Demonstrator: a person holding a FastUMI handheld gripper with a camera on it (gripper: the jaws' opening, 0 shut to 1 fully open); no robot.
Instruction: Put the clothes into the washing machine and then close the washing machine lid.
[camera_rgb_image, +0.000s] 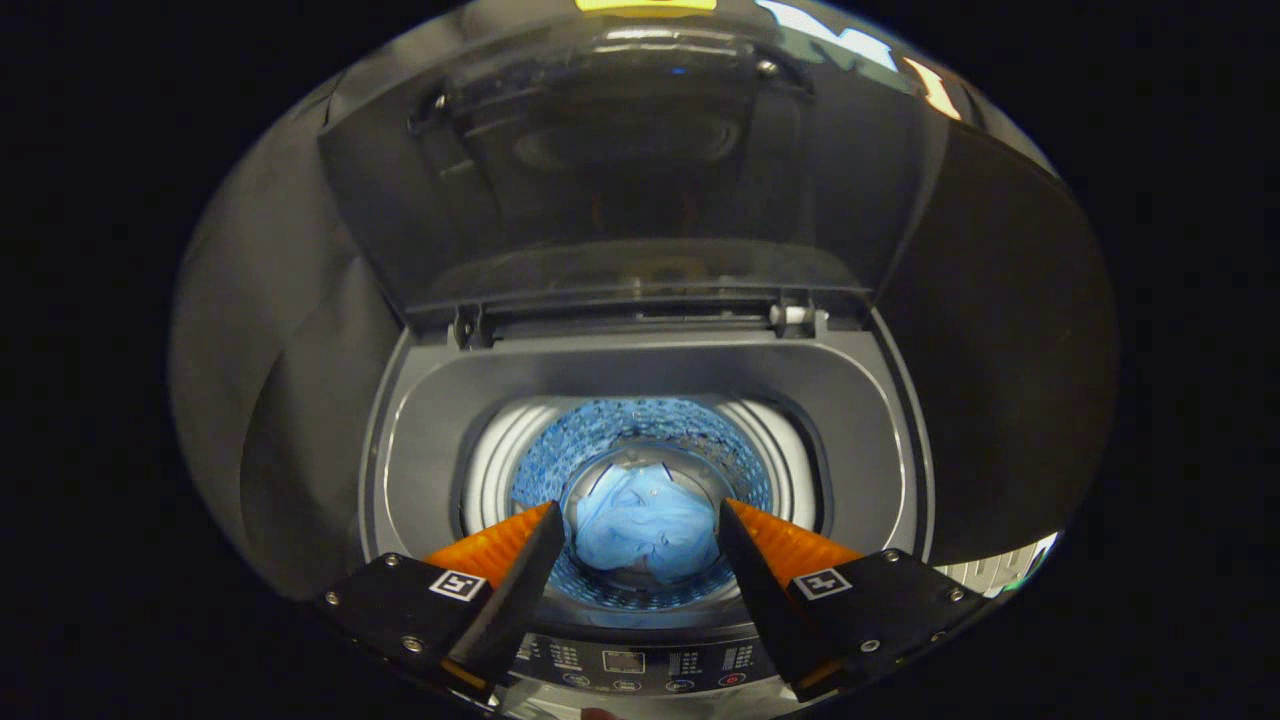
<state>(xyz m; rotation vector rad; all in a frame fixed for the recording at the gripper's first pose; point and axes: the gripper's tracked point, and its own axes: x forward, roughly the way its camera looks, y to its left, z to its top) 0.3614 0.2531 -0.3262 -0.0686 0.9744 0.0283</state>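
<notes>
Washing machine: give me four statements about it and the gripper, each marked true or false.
1. The lid is shut. False: it stands raised behind the opening.
2. A blue garment lies at the bottom of the drum. True.
3. The gripper is shut on the garment. False: its fingers are spread open above the opening, holding nothing.
4. The control panel sits just below the fingers. True.

Dark cloth wall (1000, 330) behind and to both sides — creased, dimly lit, glare above
</notes>
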